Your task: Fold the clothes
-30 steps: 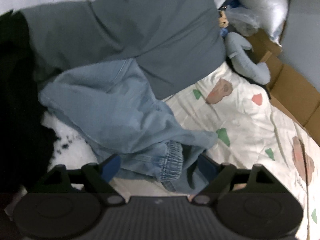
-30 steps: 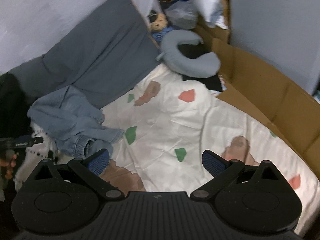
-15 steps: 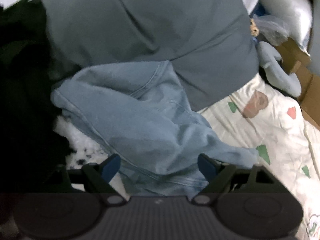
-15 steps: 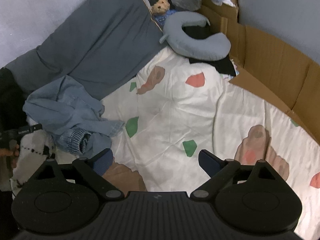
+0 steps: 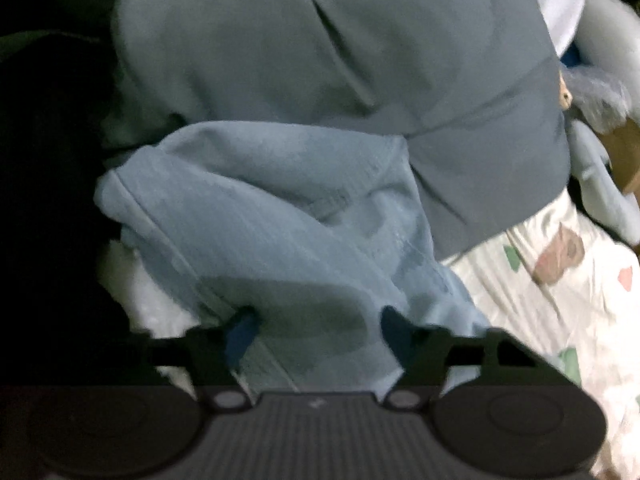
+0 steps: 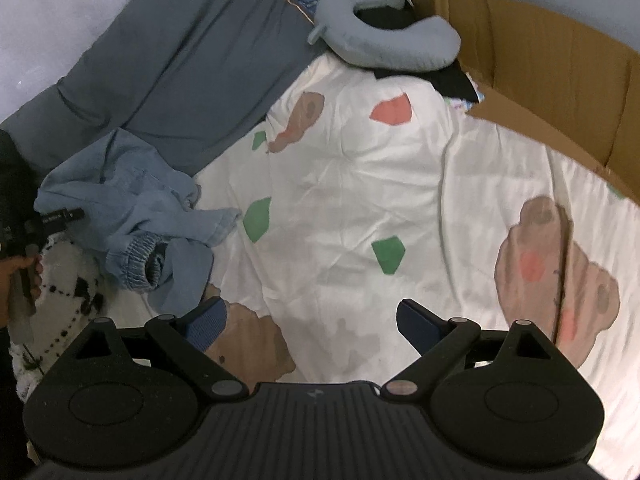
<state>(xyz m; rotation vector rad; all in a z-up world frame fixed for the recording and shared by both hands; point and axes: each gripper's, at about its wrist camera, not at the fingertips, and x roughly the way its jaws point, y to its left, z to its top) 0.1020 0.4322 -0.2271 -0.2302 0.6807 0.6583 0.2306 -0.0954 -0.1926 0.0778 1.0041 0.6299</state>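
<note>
Both grippers gape: your left gripper (image 5: pixel 316 320) has closed in over the crumpled jeans (image 5: pixel 288 216), ready to grasp; right gripper (image 6: pixel 310 320) idles empty.

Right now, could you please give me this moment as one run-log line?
left gripper: open, jaws astride blue jeans | right gripper: open, empty, over patterned bedsheet | jeans crumpled, unfolded

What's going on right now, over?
Left tool open, fingers astride crumpled light-blue denim trousers. Right tool open, empty, over white patterned duvet. Grey pillow touches the trousers' far edge.
</note>
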